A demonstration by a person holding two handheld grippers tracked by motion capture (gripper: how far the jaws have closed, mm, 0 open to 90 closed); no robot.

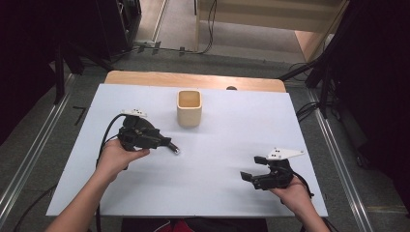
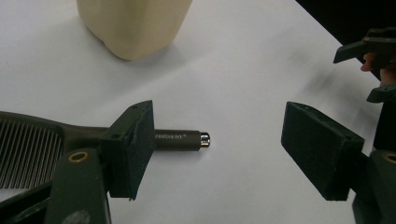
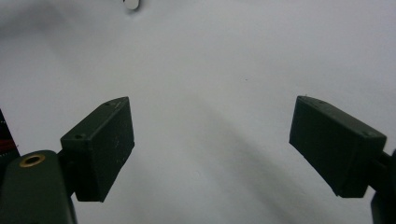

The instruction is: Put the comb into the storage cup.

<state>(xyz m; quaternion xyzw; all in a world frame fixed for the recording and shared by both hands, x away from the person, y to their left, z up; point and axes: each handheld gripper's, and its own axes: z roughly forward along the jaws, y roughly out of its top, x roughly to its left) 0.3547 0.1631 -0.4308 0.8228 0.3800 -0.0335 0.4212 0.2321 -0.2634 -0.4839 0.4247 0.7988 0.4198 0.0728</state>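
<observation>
So, quick rundown, near edge first:

Right gripper [image 1: 255,167]: near the right front corner of the tabletop [image 1: 232,188], jaws spread wide, nothing between them, just bare white surface under it.

Left gripper [image 2: 219,144]: toward the left side, mid-depth. Jaws wide apart, not gripping anything. One jaw sits right up against the comb, can't tell if it's actually touching.

Comb [image 2: 182,139]: dark, fine-toothed, lying flat on the tabletop. Its slim handle with a shiny metal tip pokes out past the left gripper's jaw, teeth end back by the gripper body.

Cup [image 1: 189,108]: cream, squarish, upright, past the comb toward the far edge, about centre.

Step in hand (my guess): grabbing the comb. I'd centre the handle between both jaws, stay low and level, and close slowly so it doesn't skid.
</observation>
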